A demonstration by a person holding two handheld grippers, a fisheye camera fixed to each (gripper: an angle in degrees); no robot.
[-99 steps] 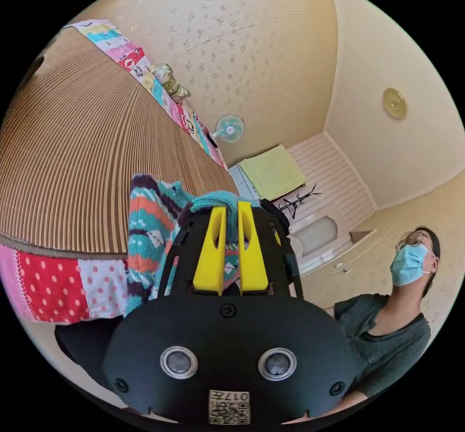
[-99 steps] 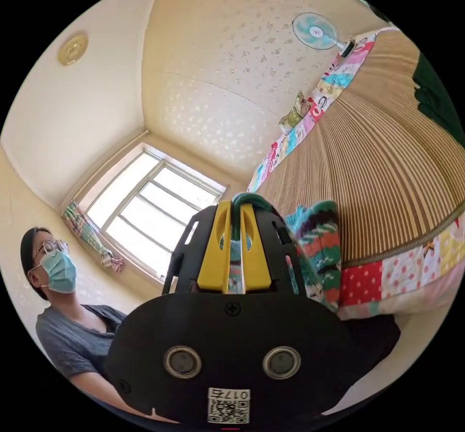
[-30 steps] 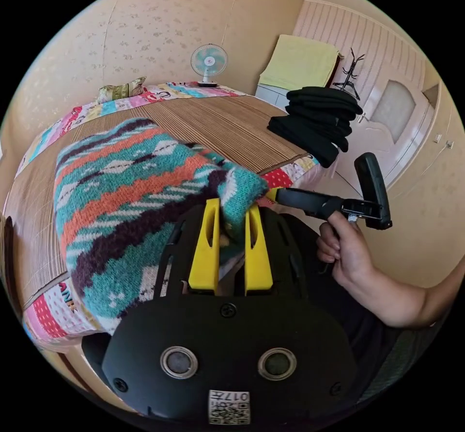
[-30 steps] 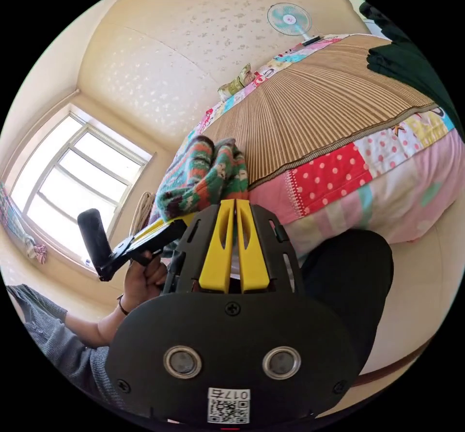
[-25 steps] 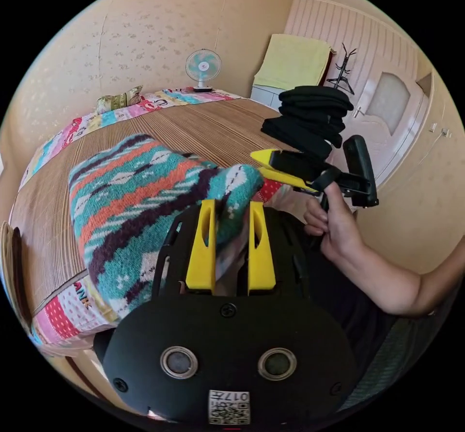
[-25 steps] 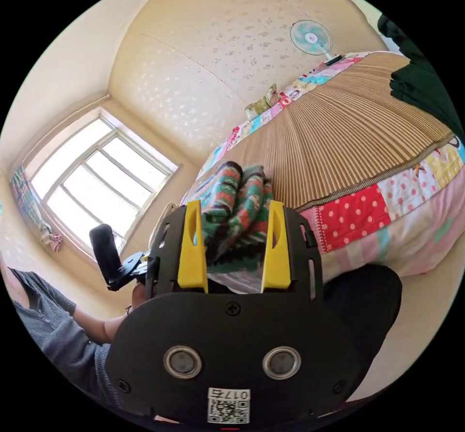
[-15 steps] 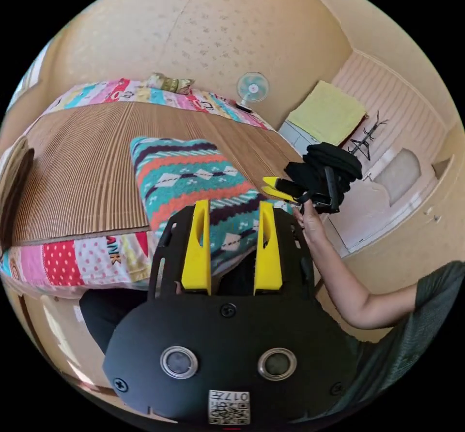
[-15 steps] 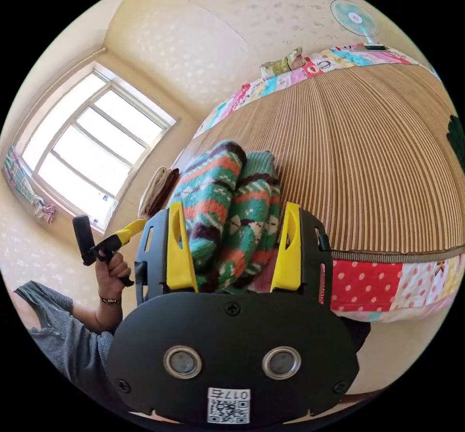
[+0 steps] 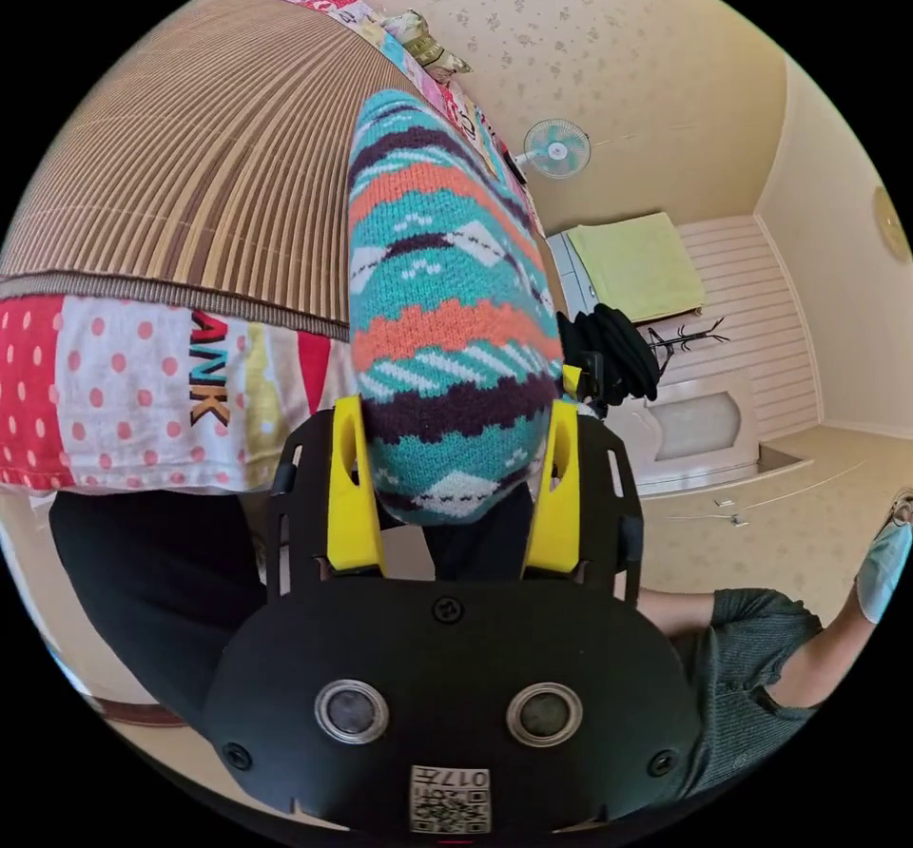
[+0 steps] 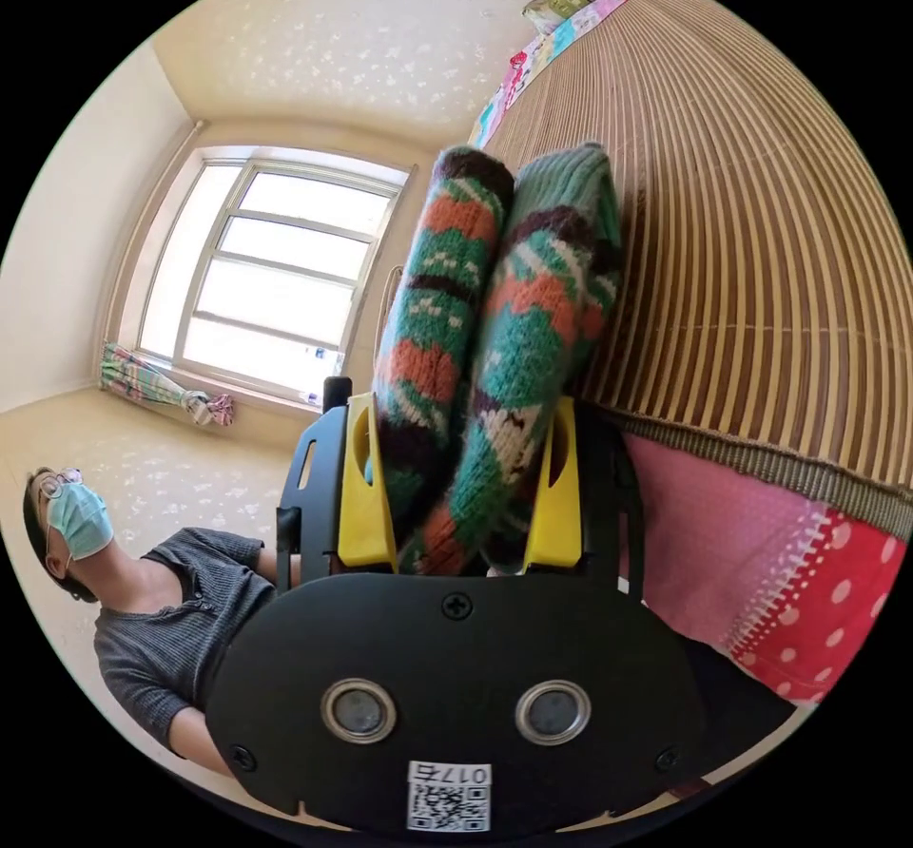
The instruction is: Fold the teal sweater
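Sweater (image 9: 433, 297) in teal, orange and dark purple bands lies folded on the striped mat (image 9: 204, 154) at the near edge of the bed, its end hanging over the patchwork bedcover (image 9: 124, 392). Your left gripper (image 9: 455, 491) sits with its yellow jaws spread wide, the rounded fold of knit between them; you cannot tell from here whether either jaw touches it. Your right gripper (image 10: 460, 491) is likewise spread, its jaws flanking two thick rolls of the same sweater (image 10: 495, 316), which stand side by side against the mat (image 10: 761, 221). In the left gripper view, a stack of black clothes (image 9: 613, 344) rests farther along the bed, with a fan (image 9: 556, 146) by the wall.
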